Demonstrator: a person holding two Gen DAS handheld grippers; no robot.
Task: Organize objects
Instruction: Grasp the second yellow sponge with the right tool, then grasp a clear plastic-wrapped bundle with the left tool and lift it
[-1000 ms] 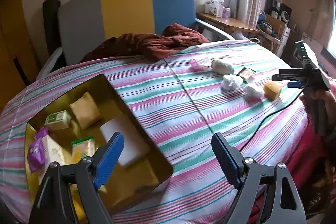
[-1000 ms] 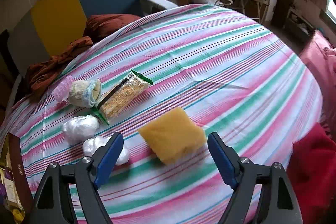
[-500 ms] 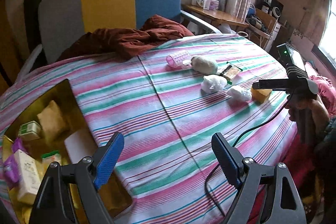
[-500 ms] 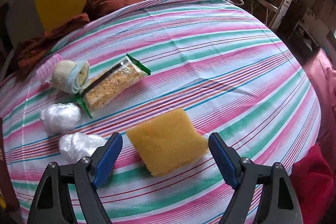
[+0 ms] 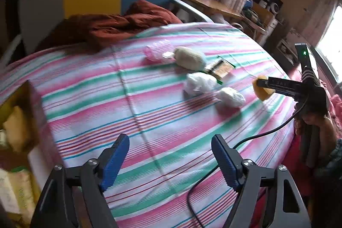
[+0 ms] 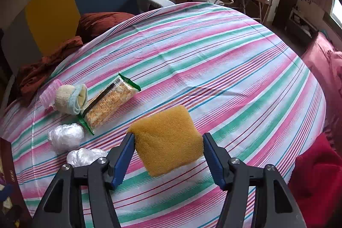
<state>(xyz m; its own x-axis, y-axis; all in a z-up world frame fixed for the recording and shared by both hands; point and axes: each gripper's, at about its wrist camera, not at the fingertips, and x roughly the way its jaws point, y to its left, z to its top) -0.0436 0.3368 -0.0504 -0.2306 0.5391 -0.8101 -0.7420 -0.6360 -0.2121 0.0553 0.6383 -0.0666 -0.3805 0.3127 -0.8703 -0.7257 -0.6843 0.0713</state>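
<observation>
1. Sponge (image 6: 166,138) time: the yellow sponge sits between the two blue fingers of the right gripper (image 6: 167,153). The jaws are closing on it, and both pads press its sides. One corner looks lifted off the striped cloth (image 6: 235,69).

2. From the left wrist view you can see the same sponge (image 5: 261,90) near the far right edge of the bed, pinched at the tip of the right gripper (image 5: 265,84), with a hand (image 5: 316,121) holding the handle.

3. The left gripper (image 5: 171,159) has nothing between its fingers. Its jaws are closing a little, but they are spread over bare cloth.

4. The box (image 5: 32,104) is at the left edge, well apart from the sponge. Some things are already inside it, but they are blurry.

5. More things wait on the cloth: two white plastic balls (image 6: 66,136), a snack pack (image 6: 109,104), a rolled sock (image 6: 70,97) and a pink roller (image 6: 49,93). They lie near each other, to the left of the sponge.

6. I think the step now is picking up the sponge. The grip is nearly done.

7. Next the sponge needs a firm squeeze, since it is soft and could slip. Then it must go up and across the bed to the box, passing over the other things without bumping them.
</observation>
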